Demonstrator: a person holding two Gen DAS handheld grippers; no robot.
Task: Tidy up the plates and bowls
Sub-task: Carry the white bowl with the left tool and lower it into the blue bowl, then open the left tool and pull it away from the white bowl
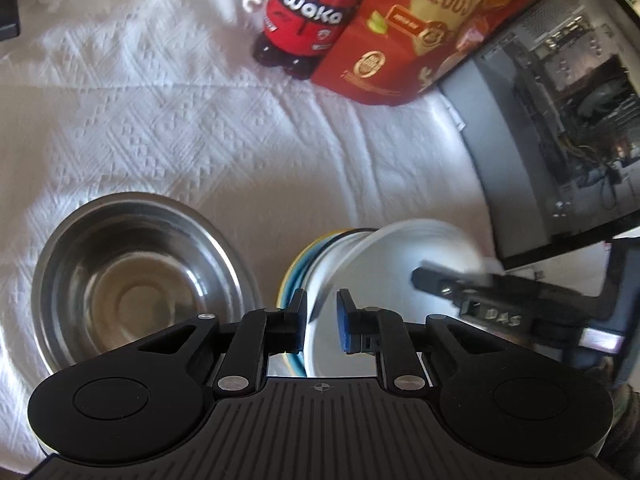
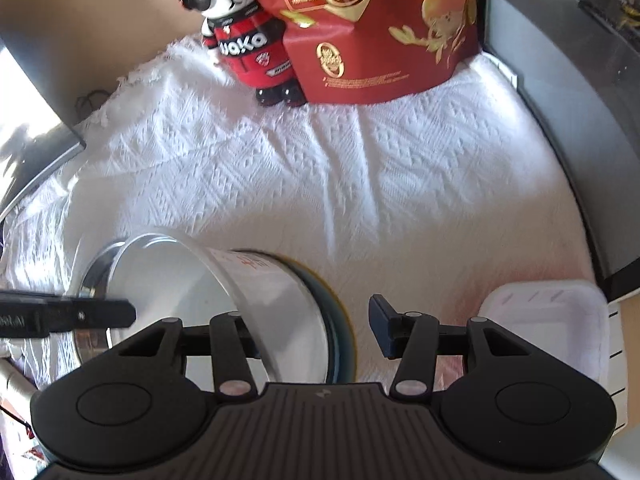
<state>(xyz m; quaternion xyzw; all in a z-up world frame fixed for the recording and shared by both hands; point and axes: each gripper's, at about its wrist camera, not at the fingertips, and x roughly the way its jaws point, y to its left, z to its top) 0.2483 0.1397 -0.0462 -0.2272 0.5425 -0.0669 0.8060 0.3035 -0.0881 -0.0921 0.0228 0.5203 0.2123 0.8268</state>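
Left wrist view shows the left tool (image 1: 322,320) pinching the rim of the white bowl (image 1: 420,248), tipped over stacked plates (image 1: 296,268) just ahead, while the right tool (image 2: 320,330) grips its wall, probably to steady it.

A white embossed tablecloth (image 2: 320,168) covers the table, brightly sunlit. Beyond the fingers stand a toy bear figure (image 2: 244,40) and a red gift box (image 2: 380,40).
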